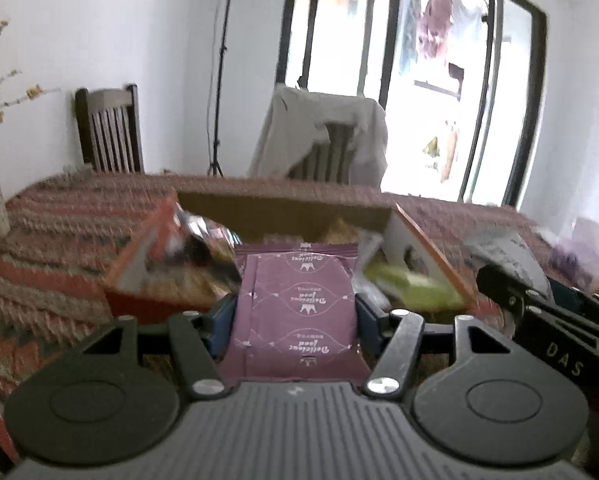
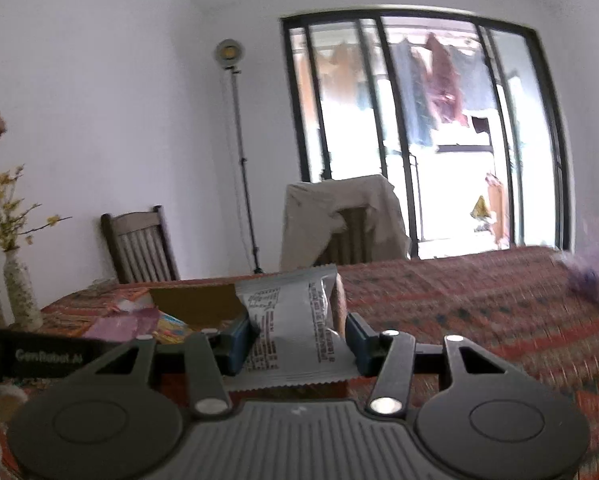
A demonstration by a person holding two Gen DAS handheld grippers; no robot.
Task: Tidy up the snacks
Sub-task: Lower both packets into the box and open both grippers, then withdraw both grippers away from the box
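Purple snack packet [image 1: 295,312] is clamped in the left gripper [image 1: 295,316], just short of the cardboard box [image 1: 283,210] ahead; a silver packet [image 2: 295,328], gripped by the right gripper [image 2: 301,344], is held farther right of it.

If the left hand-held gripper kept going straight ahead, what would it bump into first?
Probably the open snack box: the left hand-held gripper, holding a purple packet, points at the snacks inside. Depth is unclear.

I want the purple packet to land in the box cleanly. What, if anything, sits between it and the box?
Nothing visible does. The purple packet, held in the left gripper, faces the box, whose top is open, with other snacks already inside.
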